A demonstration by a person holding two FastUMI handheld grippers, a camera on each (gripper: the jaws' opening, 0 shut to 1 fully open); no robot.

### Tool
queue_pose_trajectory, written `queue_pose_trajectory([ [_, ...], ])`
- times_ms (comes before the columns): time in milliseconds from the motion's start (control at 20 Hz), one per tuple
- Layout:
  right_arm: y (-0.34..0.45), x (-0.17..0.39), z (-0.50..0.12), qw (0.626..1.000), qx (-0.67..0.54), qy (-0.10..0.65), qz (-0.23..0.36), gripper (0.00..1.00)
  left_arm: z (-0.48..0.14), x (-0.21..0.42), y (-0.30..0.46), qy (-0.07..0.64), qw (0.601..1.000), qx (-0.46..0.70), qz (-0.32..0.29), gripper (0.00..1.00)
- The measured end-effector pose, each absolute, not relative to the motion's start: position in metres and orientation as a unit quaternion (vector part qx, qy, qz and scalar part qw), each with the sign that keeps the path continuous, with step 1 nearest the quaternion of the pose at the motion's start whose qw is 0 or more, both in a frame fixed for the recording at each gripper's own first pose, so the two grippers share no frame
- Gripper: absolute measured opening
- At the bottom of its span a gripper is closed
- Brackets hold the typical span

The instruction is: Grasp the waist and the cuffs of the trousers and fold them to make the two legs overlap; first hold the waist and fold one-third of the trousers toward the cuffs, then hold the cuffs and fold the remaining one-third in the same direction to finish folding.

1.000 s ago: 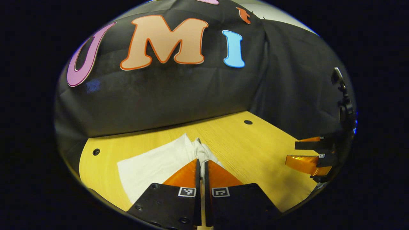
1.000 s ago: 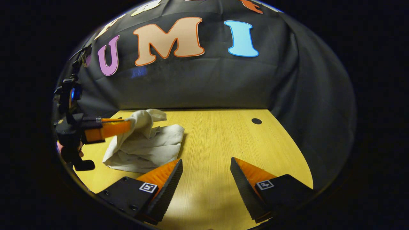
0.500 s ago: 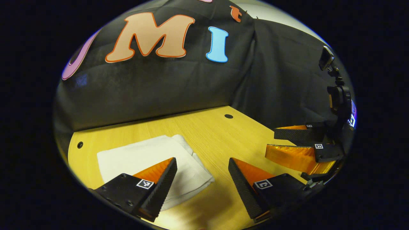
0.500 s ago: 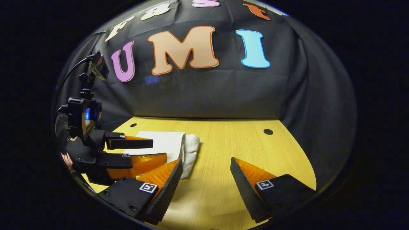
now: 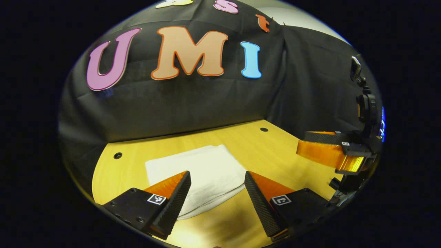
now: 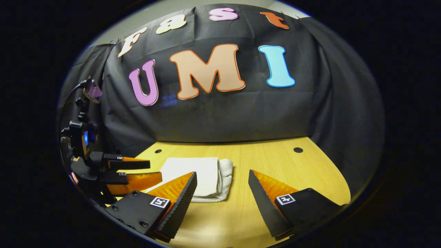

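white trousers [image 5: 203,174] lie folded flat on the wooden table [image 5: 272,151], and we see our left gripper [image 5: 217,193] and right gripper [image 6: 222,196] both spread wide, holding nothing, above it.

Both views face the wall; share trousers [image 5: 203,175].

Trousers [image 5: 201,172] folded into flat white pad, lying on tabletop [image 5: 268,148]. Left gripper [image 5: 217,193] above pad's near edge, fingers [image 5: 172,203] spread wide, gripping nothing. Right gripper [image 5: 322,148] right of trousers, well apart, its fingers parted, above tabletop edge.
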State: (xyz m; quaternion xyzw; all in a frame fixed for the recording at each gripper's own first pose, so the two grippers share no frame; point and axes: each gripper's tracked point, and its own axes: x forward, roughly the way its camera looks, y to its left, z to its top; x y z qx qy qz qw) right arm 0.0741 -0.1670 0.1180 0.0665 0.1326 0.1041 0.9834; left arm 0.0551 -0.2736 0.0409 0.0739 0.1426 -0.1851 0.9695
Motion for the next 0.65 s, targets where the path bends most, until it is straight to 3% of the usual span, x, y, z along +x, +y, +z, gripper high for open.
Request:
queue_pose_trajectory([
  [50, -0.167, 0.072, 0.122, 0.985, 0.074, 0.125, 0.097, 0.92, 0.042, 0.053, -0.264, 0.141, 0.972, 0.071, -0.175, 0.94],
  [150, -0.171, 0.069, 0.129, 0.987, 0.082, 0.109, 0.079, 0.96, 0.044, 0.043, -0.244, 0.139, 0.975, 0.063, -0.162, 0.95],
  [650, -0.173, 0.056, 0.118, 0.991, 0.057, 0.120, 0.028, 0.96, 0.021, 0.033, -0.181, 0.180, 0.978, 0.003, -0.110, 0.95],
])
